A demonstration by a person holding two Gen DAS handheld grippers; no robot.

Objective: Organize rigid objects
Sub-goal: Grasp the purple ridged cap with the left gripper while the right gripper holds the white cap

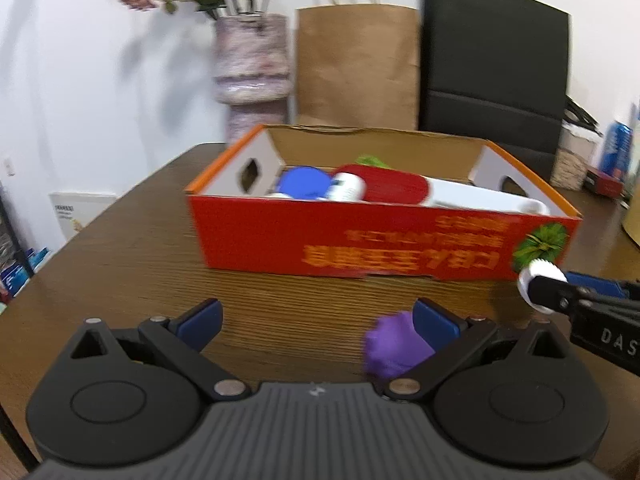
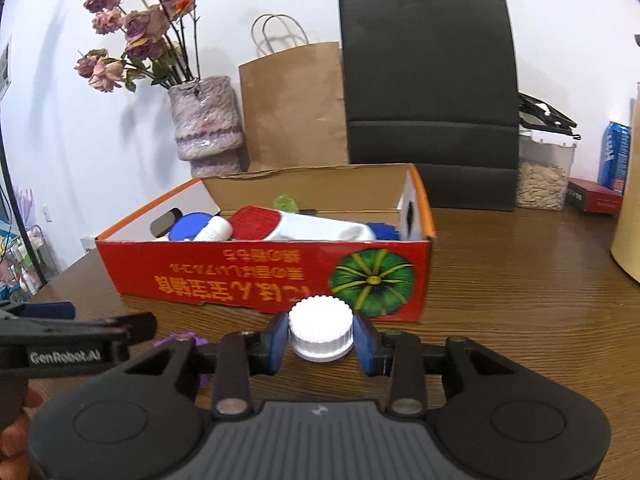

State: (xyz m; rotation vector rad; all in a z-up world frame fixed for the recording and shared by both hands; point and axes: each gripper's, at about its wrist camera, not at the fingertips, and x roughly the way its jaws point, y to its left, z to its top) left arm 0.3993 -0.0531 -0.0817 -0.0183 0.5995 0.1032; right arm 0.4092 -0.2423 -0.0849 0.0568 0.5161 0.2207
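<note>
A red cardboard box (image 1: 384,240) (image 2: 264,272) stands on the brown table and holds a blue lid (image 1: 304,182), a red-and-white brush (image 1: 384,186) (image 2: 256,222) and other items. My right gripper (image 2: 321,338) is shut on a white ribbed cap (image 2: 321,332), just in front of the box; the cap also shows in the left wrist view (image 1: 538,280). My left gripper (image 1: 318,320) is open over the table. A purple object (image 1: 394,346) lies against its right finger, not gripped; a bit of the purple object shows in the right wrist view (image 2: 182,338).
Behind the box stand a vase of dried flowers (image 2: 206,128), a brown paper bag (image 2: 296,108) and a black bag (image 2: 430,100). At the right are a clear container (image 2: 544,164), a blue can (image 2: 614,156) and a small red box (image 2: 592,196).
</note>
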